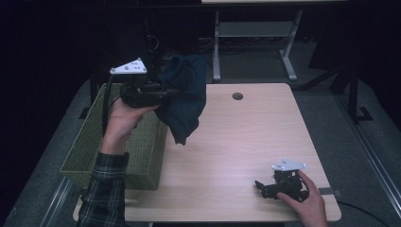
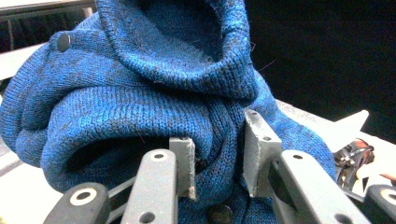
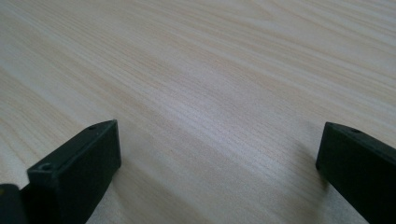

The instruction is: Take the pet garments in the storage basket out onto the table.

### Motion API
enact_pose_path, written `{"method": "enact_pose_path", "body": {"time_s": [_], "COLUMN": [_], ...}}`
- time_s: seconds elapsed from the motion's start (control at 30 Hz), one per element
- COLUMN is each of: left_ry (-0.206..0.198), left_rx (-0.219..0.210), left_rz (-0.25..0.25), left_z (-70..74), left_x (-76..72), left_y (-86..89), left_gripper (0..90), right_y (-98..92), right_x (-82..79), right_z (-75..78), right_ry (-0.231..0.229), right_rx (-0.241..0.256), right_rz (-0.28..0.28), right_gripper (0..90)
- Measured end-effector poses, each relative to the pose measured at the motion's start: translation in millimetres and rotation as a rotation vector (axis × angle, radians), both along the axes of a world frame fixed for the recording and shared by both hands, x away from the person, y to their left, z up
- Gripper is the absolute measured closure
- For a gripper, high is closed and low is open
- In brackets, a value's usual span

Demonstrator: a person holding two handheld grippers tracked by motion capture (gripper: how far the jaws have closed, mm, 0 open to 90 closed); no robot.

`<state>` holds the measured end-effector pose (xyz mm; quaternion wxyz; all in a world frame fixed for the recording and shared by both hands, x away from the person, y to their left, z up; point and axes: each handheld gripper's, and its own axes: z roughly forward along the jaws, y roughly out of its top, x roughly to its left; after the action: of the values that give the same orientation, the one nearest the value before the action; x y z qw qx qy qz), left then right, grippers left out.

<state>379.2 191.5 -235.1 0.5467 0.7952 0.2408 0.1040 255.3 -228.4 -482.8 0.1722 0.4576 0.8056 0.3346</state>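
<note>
A dark blue knitted sweater (image 1: 186, 94) hangs in the air over the table's left part, beside a green basket. My left gripper (image 1: 171, 92) is shut on a fold of it, held up high by the person's left hand. In the left gripper view the blue sweater (image 2: 140, 93) bunches up between the pads (image 2: 254, 149), and a dark button shows on it. My right gripper (image 1: 259, 185) rests low on the wooden table (image 1: 236, 142) at the front right, open. In the right gripper view my right gripper (image 3: 219, 149) has its jaws wide apart over bare wood (image 3: 210, 70).
A green woven basket (image 1: 142, 156) stands at the table's left edge, below the left hand. A round cable hole (image 1: 237, 96) sits near the table's far edge. Behind the table stand the legs of another desk (image 1: 288, 56) on a grey floor.
</note>
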Motion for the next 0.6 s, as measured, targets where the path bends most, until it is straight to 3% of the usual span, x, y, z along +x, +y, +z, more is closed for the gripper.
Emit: {"method": "enact_pose_path", "body": {"time_s": [0.27,0.6], "left_ry": [0.012,0.026], "left_rx": [0.030,0.047], "left_rz": [-0.059,-0.100], "left_z": [-12.2,-30.2], "left_x": [1.8,3.3], "left_y": [-40.1,-75.1], "left_gripper": [68.3,68.0], "right_y": [0.0,-0.3], "right_x": [0.0,0.0], "right_z": [0.0,-0.1], "right_ry": [0.000,-0.003], "right_rx": [0.001,0.000], "right_rz": [0.000,0.004], "right_gripper": [0.0,0.0]}}
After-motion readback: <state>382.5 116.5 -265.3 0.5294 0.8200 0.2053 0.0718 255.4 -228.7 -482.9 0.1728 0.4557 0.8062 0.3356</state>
